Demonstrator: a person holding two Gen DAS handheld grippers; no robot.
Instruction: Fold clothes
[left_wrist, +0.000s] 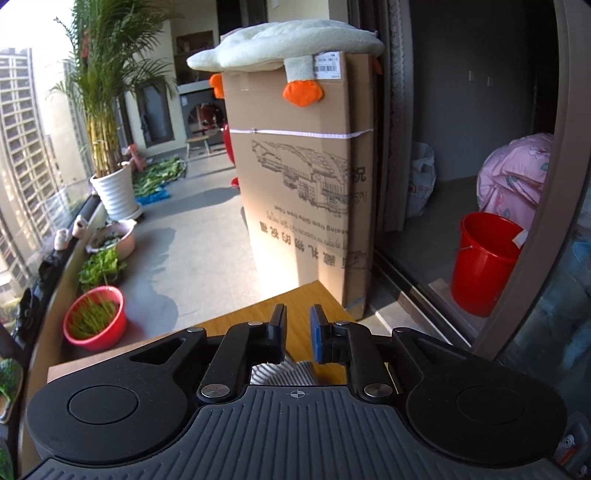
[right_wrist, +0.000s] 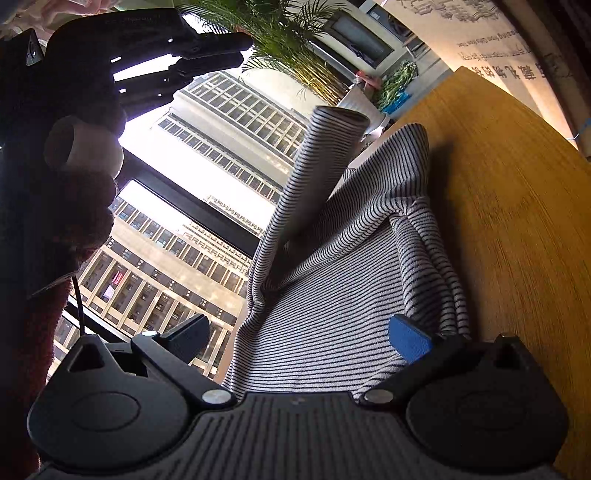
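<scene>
Striped grey-and-black knit garment (right_wrist: 332, 332) spread on the wooden table (right_wrist: 517, 229), one sleeve (right_wrist: 321, 173) standing up toward 12 o'clock, folds bunched at 2 o'clock beside the blue pad. Right gripper (right_wrist: 299, 338) spread wide over the cloth, nothing pinched between its fingers. Left gripper (left_wrist: 297, 332) raised above the table corner, jaws narrowly parted with bare wood showing in the gap, gripping nothing; only a sliver of the striped fabric (left_wrist: 280, 373) visible beneath its body. Same tool silhouetted at 10 o'clock in the right wrist view, too dark for detail.

Red basin (left_wrist: 96, 319) at 9 o'clock on the floor holding green sprouts; pink basin (left_wrist: 112, 238) beyond it, contents hard to read; white pot (left_wrist: 116, 192) with a tall palm. Red bucket (left_wrist: 484, 262) at 3 o'clock, inside hidden, partly cut by the door frame. Cardboard box (left_wrist: 299, 192) at 12 o'clock, sealed, topped by a plush goose (left_wrist: 284, 46).
</scene>
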